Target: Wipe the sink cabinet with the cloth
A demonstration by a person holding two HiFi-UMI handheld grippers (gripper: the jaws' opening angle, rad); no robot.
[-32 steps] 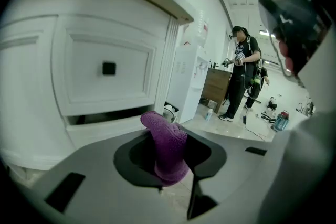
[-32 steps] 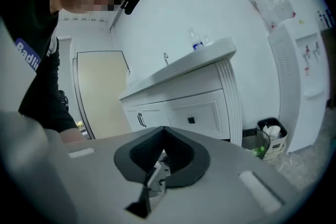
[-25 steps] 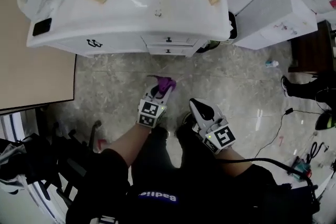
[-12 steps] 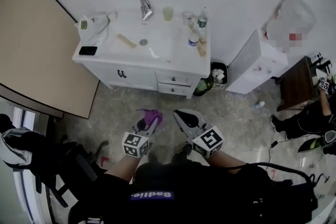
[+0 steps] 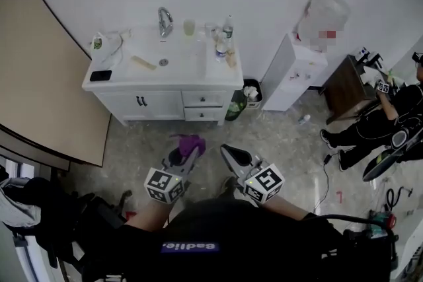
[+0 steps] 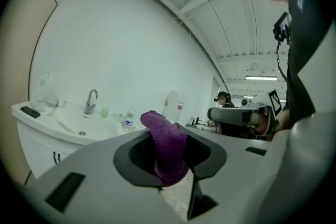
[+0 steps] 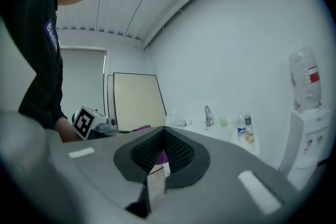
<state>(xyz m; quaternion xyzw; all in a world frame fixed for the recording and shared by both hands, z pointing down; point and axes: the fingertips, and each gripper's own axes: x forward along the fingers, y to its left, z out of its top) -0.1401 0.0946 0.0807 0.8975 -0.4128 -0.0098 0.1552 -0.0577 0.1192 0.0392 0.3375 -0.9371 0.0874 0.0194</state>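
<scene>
Here, left gripper (image 6: 169, 134) jaws pinch nubby purple cloth (image 6: 168, 152) — right gripper (image 7: 164, 136) jaws pressed together.

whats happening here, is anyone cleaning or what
A person stands back from the sink cabinet with a gripper in each hand. The left gripper is shut on a purple cloth, held up in front of the body. The right gripper is shut and empty. Neither touches the cabinet, so no wiping is under way at this moment.
</scene>
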